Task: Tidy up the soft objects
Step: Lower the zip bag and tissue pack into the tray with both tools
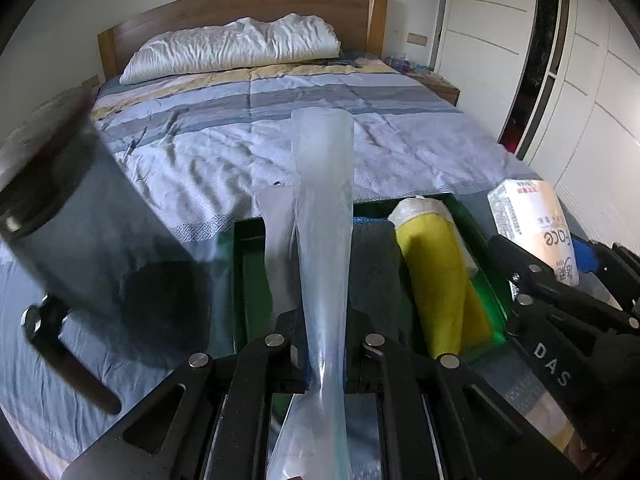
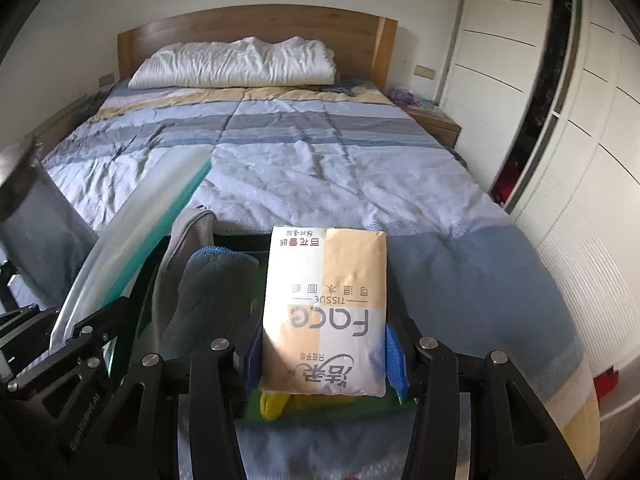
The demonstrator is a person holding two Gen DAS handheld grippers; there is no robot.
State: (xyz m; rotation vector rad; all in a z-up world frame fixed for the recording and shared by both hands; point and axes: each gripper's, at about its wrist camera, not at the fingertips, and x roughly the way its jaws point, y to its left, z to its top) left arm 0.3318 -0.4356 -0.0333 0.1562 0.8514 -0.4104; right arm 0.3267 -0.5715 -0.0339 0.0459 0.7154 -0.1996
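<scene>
Mid-carry: the left gripper [image 1: 326,360] is clamped on a translucent plastic lid [image 1: 322,216], and the right gripper [image 2: 326,354] grips a peach-and-white tissue pack [image 2: 326,312], both over the green bin [image 1: 490,292] (foot edge of bed [image 2: 280,152]). Next, I judge: lower the pack in.

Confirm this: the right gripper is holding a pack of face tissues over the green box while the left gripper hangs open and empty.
Not quite. The left gripper is shut on a translucent plastic lid, as the left wrist view shows. The right gripper does hold the tissue pack over the green box.
</scene>
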